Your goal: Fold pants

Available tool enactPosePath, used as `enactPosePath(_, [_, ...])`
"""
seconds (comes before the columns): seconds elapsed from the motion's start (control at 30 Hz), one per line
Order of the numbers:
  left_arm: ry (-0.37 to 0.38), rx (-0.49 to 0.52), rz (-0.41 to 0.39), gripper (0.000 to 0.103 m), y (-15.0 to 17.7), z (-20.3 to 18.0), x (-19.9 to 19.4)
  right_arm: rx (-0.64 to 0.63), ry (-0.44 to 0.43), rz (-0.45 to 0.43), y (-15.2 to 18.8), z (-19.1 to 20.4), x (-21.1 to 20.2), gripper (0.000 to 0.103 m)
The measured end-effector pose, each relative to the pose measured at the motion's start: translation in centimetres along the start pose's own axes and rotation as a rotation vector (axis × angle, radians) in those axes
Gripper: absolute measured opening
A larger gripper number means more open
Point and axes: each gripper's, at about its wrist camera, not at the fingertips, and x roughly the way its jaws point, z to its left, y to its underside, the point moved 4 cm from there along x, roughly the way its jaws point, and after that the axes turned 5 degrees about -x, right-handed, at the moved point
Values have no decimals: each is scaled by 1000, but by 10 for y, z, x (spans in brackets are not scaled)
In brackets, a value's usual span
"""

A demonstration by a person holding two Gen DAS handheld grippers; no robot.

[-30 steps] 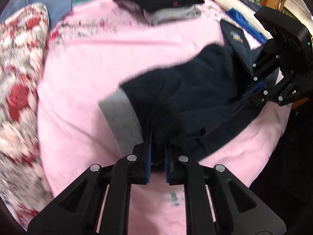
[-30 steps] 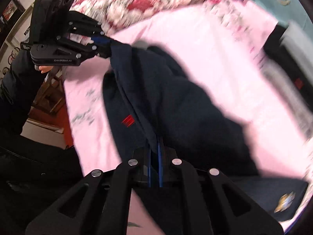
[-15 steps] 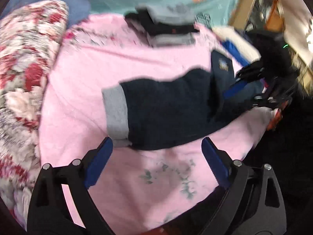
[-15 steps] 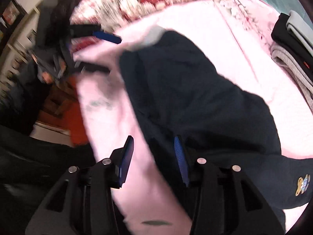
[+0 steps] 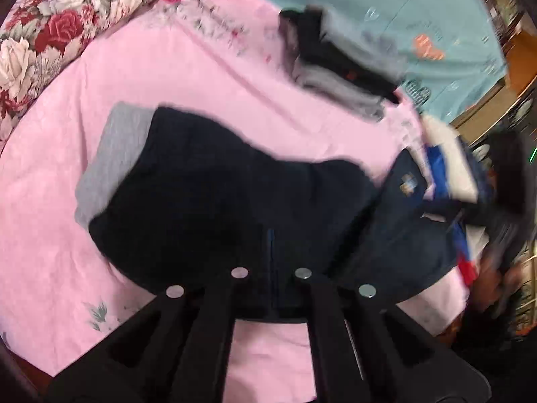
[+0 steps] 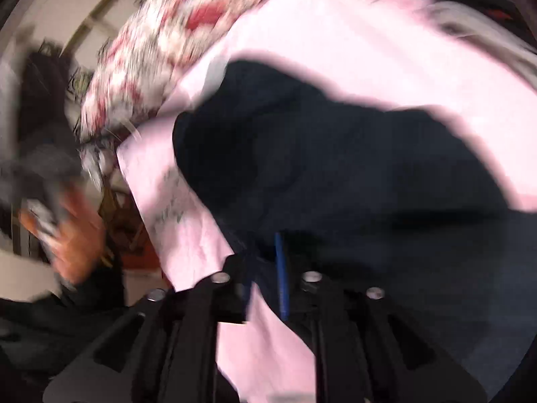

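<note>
Dark navy fabric pants with a grey cuff lying on a pink bed sheet, both hand-held grippers at their near edge.

Left wrist view: the left hand-held gripper (image 5: 271,268) is sitting with its fingers drawn together on the near edge of the dark navy fabric pants (image 5: 218,194), which are spreading out ahead of it across the pink bed sheet (image 5: 208,74); the grey cuff (image 5: 110,154) is lying ahead to the left, a blurred stack of folded grey and black clothes (image 5: 339,67) farther ahead to the right, a red-and-white floral quilt (image 5: 57,23) far left. Right wrist view, heavily blurred: the right hand-held gripper (image 6: 265,275) is showing a narrow gap between its blue pads, with the pants (image 6: 335,174) edge at them; whether it is gripping cannot be told.
</note>
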Motion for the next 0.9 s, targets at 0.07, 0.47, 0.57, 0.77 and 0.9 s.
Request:
enactPosePath(0.07, [-22,-67,77,1,6,14,24,84,134,-75,-6,-42,-46,58])
enactPosePath(0.47, [63,-110,73,3,8,19,25,787,469,25,-25,-312,-102,63])
enactPosePath(0.57, [76,-98,70,3,9,24,23,872,522,69,-24,-334,-91,63])
enactPosePath(0.77, [76,-78,69,3,8,24,23,884,606,132,-16,-346,-76,63])
enactPosePath(0.9, [79,-78,68,3,8,24,22,844,658,114,-16,-335,-80,13])
